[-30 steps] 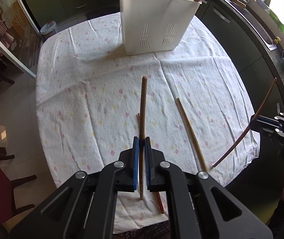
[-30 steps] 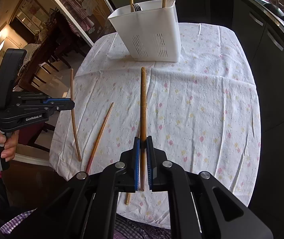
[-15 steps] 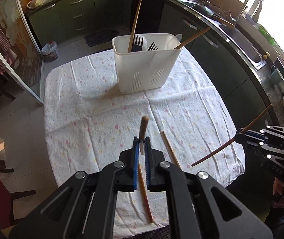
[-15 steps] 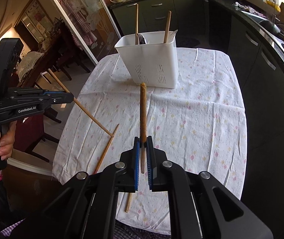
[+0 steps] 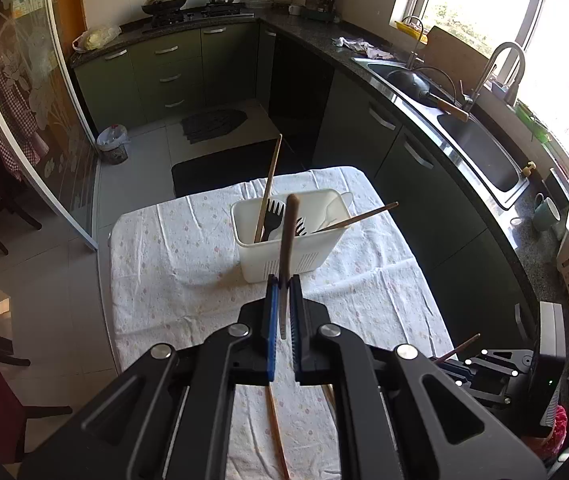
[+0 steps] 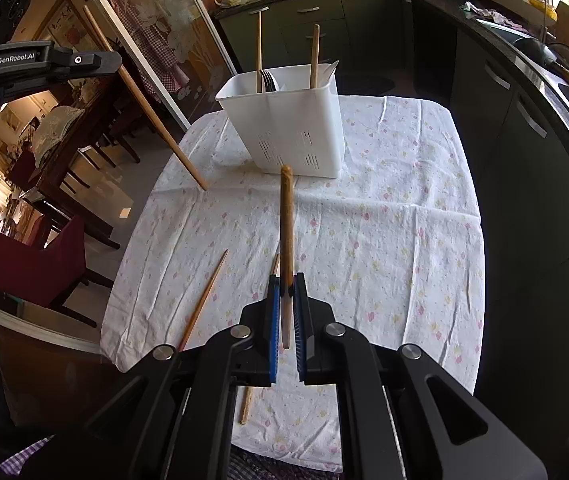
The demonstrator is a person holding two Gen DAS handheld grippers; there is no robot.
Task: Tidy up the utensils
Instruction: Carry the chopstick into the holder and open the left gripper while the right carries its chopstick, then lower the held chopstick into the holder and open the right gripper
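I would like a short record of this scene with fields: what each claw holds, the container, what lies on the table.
left claw: shut on a wooden chopstick, lifted above the table
right claw: shut on another chopstick, also clear of the cloth
container: white utensil holder standing upright on the tablecloth, holding forks and two chopsticks
on the table: two loose chopsticks near the front edge
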